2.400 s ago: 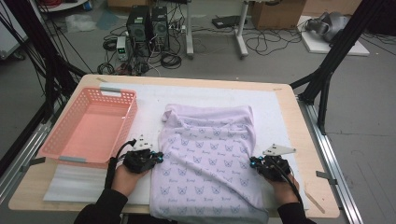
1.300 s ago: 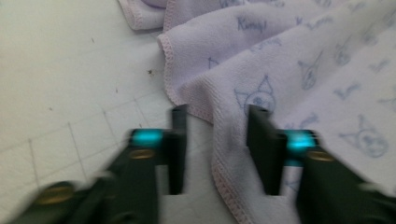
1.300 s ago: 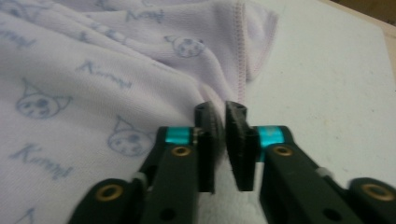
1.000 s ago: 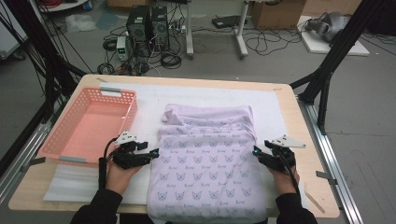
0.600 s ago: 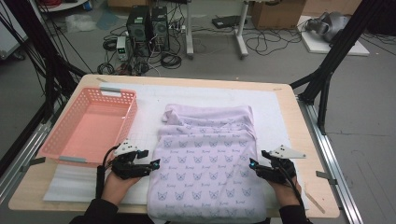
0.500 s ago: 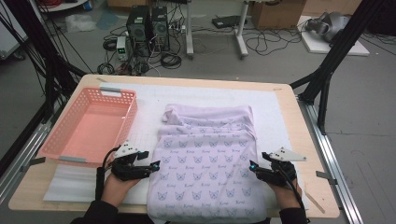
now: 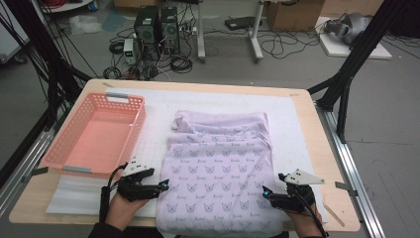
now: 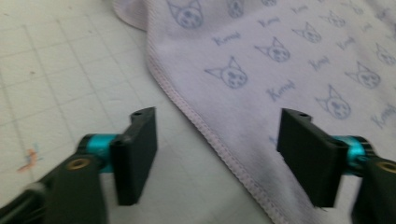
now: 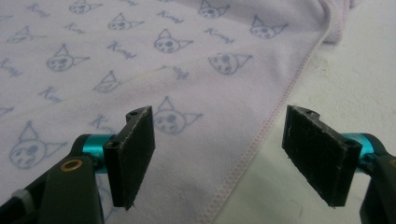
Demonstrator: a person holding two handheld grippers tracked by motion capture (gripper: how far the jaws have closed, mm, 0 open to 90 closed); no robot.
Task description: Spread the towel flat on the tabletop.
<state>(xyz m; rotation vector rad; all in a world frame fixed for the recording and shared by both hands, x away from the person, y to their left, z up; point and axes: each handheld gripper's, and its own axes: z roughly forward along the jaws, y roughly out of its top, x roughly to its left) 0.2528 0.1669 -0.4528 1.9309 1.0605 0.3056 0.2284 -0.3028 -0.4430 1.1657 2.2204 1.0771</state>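
Observation:
A lilac cloth (image 7: 218, 163) printed with small cat faces lies flat on the white mat (image 7: 297, 129), its far part in soft folds. My left gripper (image 7: 161, 187) sits at the cloth's near left hem and my right gripper (image 7: 267, 192) at its near right hem. In the left gripper view the jaws of the left gripper (image 8: 218, 135) stand wide apart over the stitched hem of the cloth (image 8: 289, 60), with the pads off it. The right gripper (image 9: 217, 135) likewise straddles the cloth's hem (image 9: 116, 70) without touching. Both pairs of jaws have just been opening.
A pink plastic basket (image 7: 94, 136) stands on the left of the table, close beside the cloth. The table's front edge (image 7: 59, 218) runs just below both hands. Black frame posts, cables and computer boxes stand on the floor beyond the table.
Both hands have drawn back toward the near edge of the table along the cloth's sides. Both pairs of jaws have spread wider and stand free of the cloth.

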